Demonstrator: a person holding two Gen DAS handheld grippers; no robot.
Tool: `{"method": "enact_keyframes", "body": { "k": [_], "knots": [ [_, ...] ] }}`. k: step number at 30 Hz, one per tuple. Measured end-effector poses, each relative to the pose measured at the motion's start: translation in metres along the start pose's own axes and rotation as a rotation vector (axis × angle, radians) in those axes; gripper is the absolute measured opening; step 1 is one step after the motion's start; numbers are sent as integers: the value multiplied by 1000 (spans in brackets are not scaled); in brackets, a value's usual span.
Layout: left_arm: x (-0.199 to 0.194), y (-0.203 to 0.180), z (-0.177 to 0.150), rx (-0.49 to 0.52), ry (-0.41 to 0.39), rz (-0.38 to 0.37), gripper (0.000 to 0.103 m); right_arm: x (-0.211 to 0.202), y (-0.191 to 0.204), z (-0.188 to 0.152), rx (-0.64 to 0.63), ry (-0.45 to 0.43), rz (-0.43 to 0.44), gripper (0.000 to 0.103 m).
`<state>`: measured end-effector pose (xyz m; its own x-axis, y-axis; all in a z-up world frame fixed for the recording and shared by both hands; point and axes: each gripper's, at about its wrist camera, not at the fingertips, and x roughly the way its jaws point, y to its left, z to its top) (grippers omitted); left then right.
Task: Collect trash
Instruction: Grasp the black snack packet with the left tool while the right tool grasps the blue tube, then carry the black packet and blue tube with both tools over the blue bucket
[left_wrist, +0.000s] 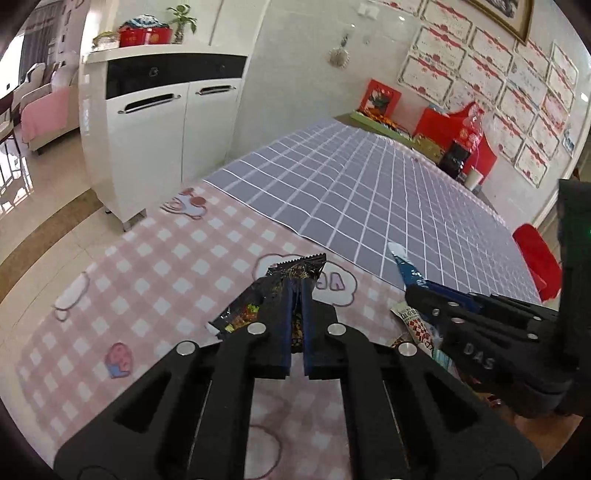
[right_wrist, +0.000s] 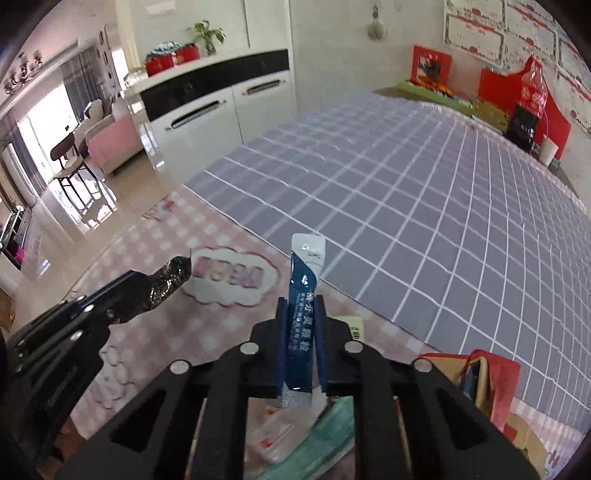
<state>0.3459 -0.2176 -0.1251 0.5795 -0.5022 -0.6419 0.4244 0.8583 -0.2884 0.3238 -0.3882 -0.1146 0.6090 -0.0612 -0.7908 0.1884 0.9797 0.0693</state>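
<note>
My left gripper (left_wrist: 296, 291) is shut on a black printed snack wrapper (left_wrist: 295, 266), which sticks out past the fingertips and hangs to the left above the pink checked tablecloth (left_wrist: 147, 266). To its right, my right gripper (left_wrist: 417, 291) holds a blue sachet (left_wrist: 404, 267) with a white tip. In the right wrist view the right gripper (right_wrist: 302, 301) is shut on this blue sachet (right_wrist: 304, 280), which stands upright between the pads. The left gripper (right_wrist: 144, 286) shows at the left with the black wrapper (right_wrist: 170, 280) in it.
More litter lies under the right gripper: a red-and-white checked packet (left_wrist: 417, 328), a green face mask (right_wrist: 332, 424) and a clear packet (right_wrist: 273, 439). A red bag (right_wrist: 491, 380) sits at the right. A grey grid cloth (right_wrist: 406, 184) covers the far table; red boxes (right_wrist: 517, 96) stand at its end.
</note>
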Motion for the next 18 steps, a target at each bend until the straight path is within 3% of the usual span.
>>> {"method": "enact_keyframes", "body": {
  "k": [7, 18],
  "knots": [
    [-38, 27, -5, -39, -47, 24, 3, -32, 36, -1, -27, -56, 113, 14],
    [-103, 93, -24, -119, -101, 95, 3, -42, 151, -23, -150, -33, 264, 14]
  ]
}}
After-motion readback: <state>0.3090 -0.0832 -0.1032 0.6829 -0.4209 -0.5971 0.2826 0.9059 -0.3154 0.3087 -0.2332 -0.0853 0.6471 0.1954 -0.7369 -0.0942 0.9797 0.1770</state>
